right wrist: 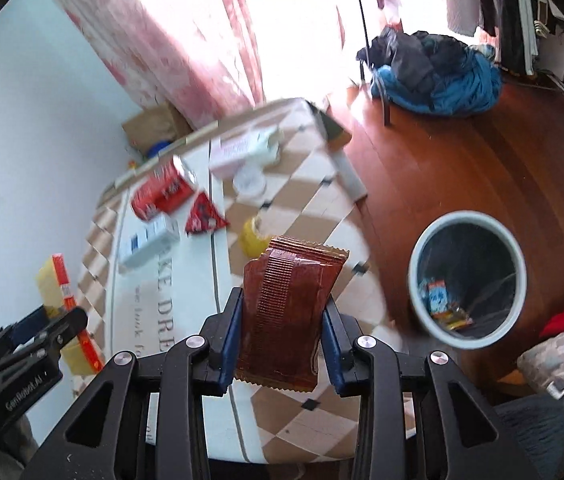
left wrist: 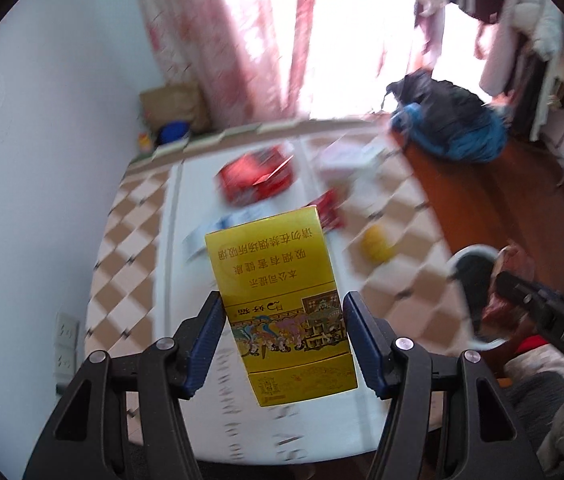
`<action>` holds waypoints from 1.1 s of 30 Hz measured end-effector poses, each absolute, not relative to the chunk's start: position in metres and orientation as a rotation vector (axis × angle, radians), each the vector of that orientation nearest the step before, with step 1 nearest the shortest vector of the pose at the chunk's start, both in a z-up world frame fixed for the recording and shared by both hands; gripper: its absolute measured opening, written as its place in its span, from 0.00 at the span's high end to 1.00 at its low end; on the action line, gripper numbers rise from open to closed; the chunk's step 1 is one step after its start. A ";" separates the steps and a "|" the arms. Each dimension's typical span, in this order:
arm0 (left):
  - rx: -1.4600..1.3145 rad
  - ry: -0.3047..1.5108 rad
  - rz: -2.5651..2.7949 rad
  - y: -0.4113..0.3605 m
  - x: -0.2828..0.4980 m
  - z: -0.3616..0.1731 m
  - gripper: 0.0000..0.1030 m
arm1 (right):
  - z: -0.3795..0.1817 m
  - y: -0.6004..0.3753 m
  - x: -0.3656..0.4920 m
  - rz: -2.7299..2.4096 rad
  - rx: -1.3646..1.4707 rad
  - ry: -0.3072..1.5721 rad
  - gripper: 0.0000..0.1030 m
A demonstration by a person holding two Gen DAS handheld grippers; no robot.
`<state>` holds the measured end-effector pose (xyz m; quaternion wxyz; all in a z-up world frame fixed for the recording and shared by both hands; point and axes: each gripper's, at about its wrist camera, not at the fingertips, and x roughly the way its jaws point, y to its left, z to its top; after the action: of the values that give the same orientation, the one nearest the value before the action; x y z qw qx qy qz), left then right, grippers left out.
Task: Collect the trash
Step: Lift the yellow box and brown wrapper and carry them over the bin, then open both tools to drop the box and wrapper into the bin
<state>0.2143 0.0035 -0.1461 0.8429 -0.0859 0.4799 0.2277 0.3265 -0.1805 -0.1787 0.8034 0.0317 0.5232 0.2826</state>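
My left gripper is shut on a yellow cigarette box and holds it above the table; it also shows at the left of the right wrist view. My right gripper is shut on a brown snack wrapper, held above the table's near edge. The white round trash bin stands on the wooden floor to the right, with several wrappers inside. On the table lie a red box, a red triangular wrapper, a white-blue box and a yellow lump.
The table has a checkered cloth. A pink box and white container sit at its far end. Blue and dark clothes are piled on the floor. Pink curtains hang behind. A cushion is at right.
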 end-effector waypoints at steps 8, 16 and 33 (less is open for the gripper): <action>-0.148 0.978 0.224 -0.097 0.311 -0.127 0.44 | -0.155 -0.292 0.372 0.510 0.157 1.091 0.64; -0.135 1.175 0.016 -0.184 0.433 -0.208 0.44 | -0.224 -0.400 0.449 0.351 0.169 1.223 0.64; -0.260 1.555 0.117 -0.199 0.500 -0.367 0.09 | -0.425 -0.424 0.559 0.268 0.222 1.530 0.41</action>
<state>0.5000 -0.1990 -0.3665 0.7034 -0.1168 0.6992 0.0525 0.5593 -0.4244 -0.4254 0.7078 0.1000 0.6888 0.1206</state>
